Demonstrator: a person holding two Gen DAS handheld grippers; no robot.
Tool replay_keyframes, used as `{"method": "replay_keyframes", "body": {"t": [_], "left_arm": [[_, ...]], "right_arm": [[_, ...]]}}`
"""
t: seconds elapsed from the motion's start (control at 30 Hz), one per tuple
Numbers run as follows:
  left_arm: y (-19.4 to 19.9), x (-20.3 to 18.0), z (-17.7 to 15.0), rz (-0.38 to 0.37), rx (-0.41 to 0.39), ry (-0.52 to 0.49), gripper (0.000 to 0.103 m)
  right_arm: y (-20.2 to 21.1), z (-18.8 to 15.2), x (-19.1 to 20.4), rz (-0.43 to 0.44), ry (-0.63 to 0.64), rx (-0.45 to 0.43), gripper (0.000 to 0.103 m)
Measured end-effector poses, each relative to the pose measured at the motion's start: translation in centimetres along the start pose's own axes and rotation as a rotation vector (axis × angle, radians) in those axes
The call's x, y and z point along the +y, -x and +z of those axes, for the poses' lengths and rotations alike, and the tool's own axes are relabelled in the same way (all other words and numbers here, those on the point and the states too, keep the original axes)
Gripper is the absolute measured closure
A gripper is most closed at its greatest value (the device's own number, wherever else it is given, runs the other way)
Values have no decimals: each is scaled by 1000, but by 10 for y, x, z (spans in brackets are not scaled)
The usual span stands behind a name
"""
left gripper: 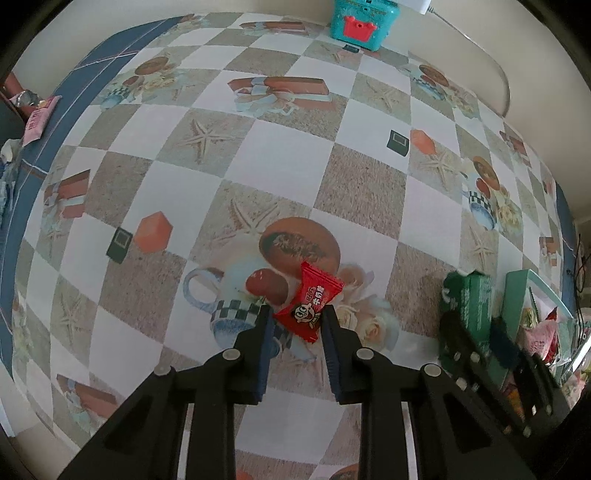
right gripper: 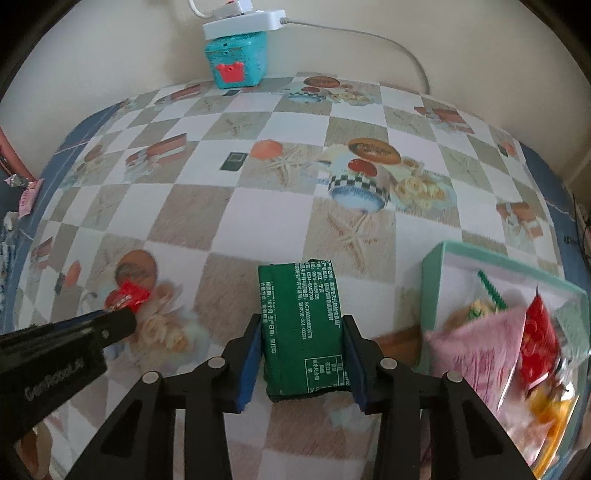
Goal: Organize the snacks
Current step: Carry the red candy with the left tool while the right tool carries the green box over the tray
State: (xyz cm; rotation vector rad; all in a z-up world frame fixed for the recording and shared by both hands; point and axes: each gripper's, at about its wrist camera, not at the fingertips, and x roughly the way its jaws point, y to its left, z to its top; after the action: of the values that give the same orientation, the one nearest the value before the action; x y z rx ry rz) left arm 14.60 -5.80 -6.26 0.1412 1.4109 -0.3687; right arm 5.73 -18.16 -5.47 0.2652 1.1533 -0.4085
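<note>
A red candy packet point(left gripper: 314, 299) with a cartoon face sits tilted between the fingers of my left gripper point(left gripper: 297, 312), which is shut on its lower part just above the checked tablecloth point(left gripper: 258, 147). The right wrist view shows the same candy point(right gripper: 129, 295) at the tip of the left gripper point(right gripper: 118, 325). My right gripper point(right gripper: 302, 325) is shut on a green packet point(right gripper: 299, 306) with white print, both blue pads against its long sides. The left wrist view shows that packet point(left gripper: 476, 295) standing on edge in the right gripper point(left gripper: 476, 325).
A mint-green open box point(right gripper: 432, 280) at the right holds pink, red and yellow snack packets. A teal toy box point(right gripper: 236, 55) with a white power adapter point(right gripper: 243, 18) on top stands at the far wall. A pink packet point(left gripper: 37, 118) lies at the table's left edge.
</note>
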Motion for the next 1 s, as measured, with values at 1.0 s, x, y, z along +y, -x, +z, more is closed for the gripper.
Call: {"method": "replay_keyframes", "body": {"t": [1.0], "left_arm": [[130,-42,-50,-4,-282,-100,76]], "right_arm": [[127,-66,-55,-32,-226,-183,60]]}}
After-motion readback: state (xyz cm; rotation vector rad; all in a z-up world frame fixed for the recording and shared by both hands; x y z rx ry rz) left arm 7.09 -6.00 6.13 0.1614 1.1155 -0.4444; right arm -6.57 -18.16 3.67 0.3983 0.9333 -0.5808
